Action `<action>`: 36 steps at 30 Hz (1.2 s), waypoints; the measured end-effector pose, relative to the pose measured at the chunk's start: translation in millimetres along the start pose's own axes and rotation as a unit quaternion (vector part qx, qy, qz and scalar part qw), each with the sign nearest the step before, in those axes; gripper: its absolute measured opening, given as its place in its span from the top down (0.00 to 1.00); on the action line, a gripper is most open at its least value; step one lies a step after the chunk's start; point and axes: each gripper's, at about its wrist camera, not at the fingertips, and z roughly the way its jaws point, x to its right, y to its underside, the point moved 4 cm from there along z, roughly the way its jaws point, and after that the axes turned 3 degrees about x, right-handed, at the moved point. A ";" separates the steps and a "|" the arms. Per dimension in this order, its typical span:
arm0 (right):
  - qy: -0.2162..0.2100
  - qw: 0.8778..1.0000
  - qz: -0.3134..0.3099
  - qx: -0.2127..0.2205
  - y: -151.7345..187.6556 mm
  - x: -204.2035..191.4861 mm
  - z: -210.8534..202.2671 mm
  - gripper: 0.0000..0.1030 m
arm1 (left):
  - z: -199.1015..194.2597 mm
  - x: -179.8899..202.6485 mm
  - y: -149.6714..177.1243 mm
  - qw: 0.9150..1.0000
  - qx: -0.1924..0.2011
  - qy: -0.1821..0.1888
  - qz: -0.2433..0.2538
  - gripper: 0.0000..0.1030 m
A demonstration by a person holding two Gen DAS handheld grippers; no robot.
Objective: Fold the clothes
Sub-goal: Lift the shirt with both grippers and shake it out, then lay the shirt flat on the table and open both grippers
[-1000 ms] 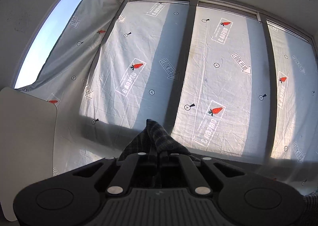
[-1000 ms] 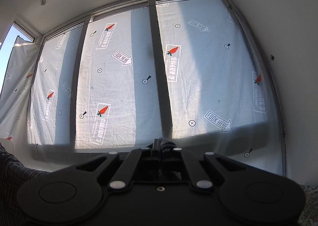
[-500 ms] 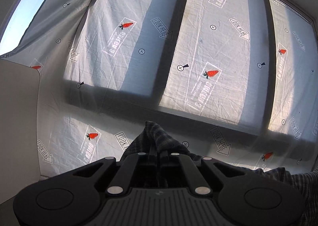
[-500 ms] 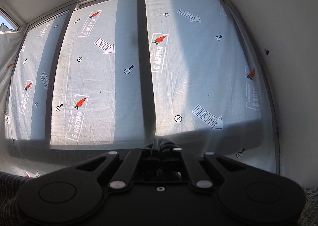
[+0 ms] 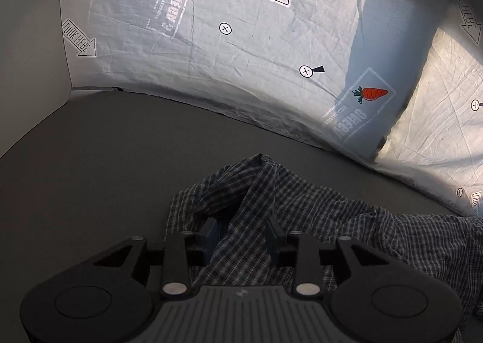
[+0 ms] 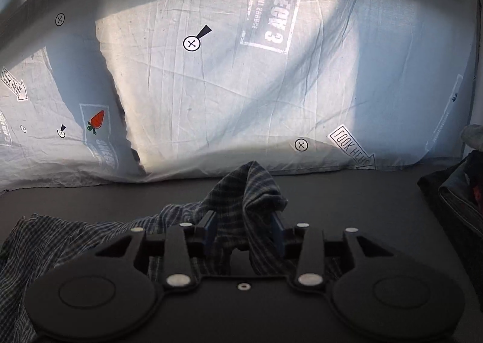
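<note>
Left wrist view shows the left gripper (image 5: 241,234) tilted down toward the dark counter (image 5: 90,162), its jaws opening, with a bunched corner of the checked shirt (image 5: 250,192) loose between the fingers rather than pinched. Right wrist view shows much the same for the right gripper (image 6: 244,231): jaws opening, a peaked fold of the same shirt (image 6: 250,189) standing between the fingers, which no longer seem to press it. The shirt lies rumpled on the counter, trailing toward 3 o'clock in the left view and toward 9 o'clock in the right view, so it spans the gap between the two grippers. A printed sheet (image 6: 241,86) hangs at 12 o'clock behind the counter, and a dark pile of other clothing (image 6: 452,192) sits at 3 o'clock in the right view. The main risk, as I judge it, is that the cloth snags on a finger as the grippers draw away, dragging the corners out of line and spoiling the spread. The peaked folds may also collapse unevenly, leaving creases that make a later fold crooked. Both grippers point forward and downward at a moderate slope, level in roll, close above the counter.
</note>
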 end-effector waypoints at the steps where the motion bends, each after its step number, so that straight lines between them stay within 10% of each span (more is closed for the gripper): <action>1: 0.001 1.000 -0.001 -0.023 20.5 1.5 -2.5 0.58 | -2.6 -13.2 10.0 1.000 -0.014 -0.007 0.000 0.60; 5: 0.003 0.993 0.014 -0.119 94.4 12.1 -18.2 0.57 | -15.7 -55.6 50.7 0.996 -0.075 -0.047 0.002 0.58; 14: -0.007 0.969 0.115 -0.217 196.7 24.2 -72.6 0.49 | -60.6 -82.4 118.8 0.988 -0.146 0.005 -0.057 0.44; 18: 0.001 0.972 0.115 -0.206 207.5 21.0 -84.8 0.49 | -61.3 -82.7 136.8 0.985 -0.159 -0.004 -0.067 0.47; 22: -0.005 0.973 0.121 -0.195 211.3 20.7 -94.2 1.00 | -65.5 -81.1 139.7 0.986 -0.149 -0.018 -0.073 0.94; 31: 0.009 0.984 0.134 -0.119 190.9 42.4 -165.1 1.00 | -130.5 -81.1 139.6 0.992 -0.099 -0.037 -0.075 0.98; 36: 0.018 0.985 0.087 -0.146 210.0 50.5 -203.7 1.00 | -160.0 -77.1 169.5 0.990 -0.120 -0.063 -0.035 0.98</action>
